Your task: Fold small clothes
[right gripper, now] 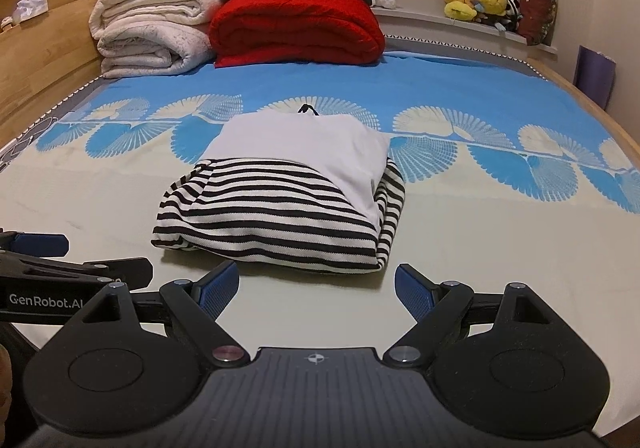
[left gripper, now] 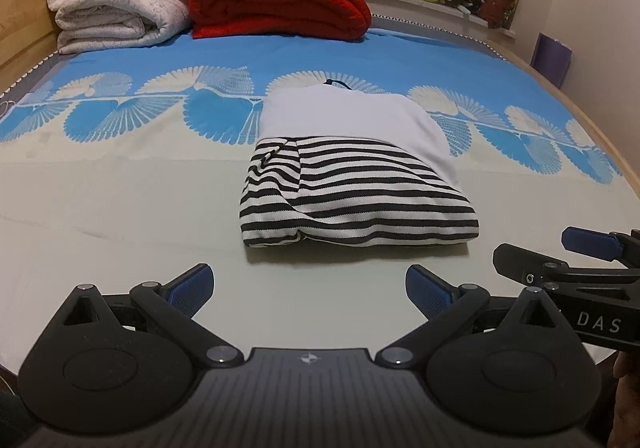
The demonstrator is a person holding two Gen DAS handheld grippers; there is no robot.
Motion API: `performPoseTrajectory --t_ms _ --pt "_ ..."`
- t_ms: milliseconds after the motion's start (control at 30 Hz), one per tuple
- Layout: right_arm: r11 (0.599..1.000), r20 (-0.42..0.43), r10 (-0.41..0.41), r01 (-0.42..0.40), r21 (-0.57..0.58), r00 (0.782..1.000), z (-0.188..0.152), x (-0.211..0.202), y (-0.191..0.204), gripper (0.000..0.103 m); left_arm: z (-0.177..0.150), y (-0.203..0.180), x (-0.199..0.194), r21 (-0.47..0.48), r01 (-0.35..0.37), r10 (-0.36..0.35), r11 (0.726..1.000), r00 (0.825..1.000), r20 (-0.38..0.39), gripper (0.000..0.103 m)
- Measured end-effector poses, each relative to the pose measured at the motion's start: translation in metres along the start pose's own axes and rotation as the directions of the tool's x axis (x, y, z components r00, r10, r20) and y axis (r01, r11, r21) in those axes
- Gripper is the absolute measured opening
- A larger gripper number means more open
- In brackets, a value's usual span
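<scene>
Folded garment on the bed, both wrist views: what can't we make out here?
- Striped garment: inner folds and underside hidden by its own top layers in both views; type unclear.
- Dark loop at its far edge: too small, mostly behind the white panel.
- Right gripper: in the left wrist view, cut off by the right edge.
- Left gripper: in the right wrist view, cut off by the left edge.
- Windowsill toys: too small to identify.

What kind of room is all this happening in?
Most likely a bedroom: the work surface is a bed with a wooden headboard, folded blankets are stacked at its far end, and plush toys line the windowsill.
</scene>
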State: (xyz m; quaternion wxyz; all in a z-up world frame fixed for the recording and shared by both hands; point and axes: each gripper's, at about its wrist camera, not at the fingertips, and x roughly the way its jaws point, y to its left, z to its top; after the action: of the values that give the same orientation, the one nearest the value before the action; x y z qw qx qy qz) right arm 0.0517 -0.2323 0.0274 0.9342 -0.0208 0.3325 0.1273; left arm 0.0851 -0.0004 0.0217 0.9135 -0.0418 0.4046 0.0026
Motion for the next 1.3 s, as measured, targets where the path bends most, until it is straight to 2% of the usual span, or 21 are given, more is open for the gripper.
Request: performPoseTrajectory --t_ms 1300 --pt "1.0 -0.001 0.001 -0.001 -0.001 1.0 0.001 0.0011 -0.0032 0.086 -0.0017 -0.0012 0.0027 -0.013 0.002 -0.002 1.0 1.0 -0.013 0.102"
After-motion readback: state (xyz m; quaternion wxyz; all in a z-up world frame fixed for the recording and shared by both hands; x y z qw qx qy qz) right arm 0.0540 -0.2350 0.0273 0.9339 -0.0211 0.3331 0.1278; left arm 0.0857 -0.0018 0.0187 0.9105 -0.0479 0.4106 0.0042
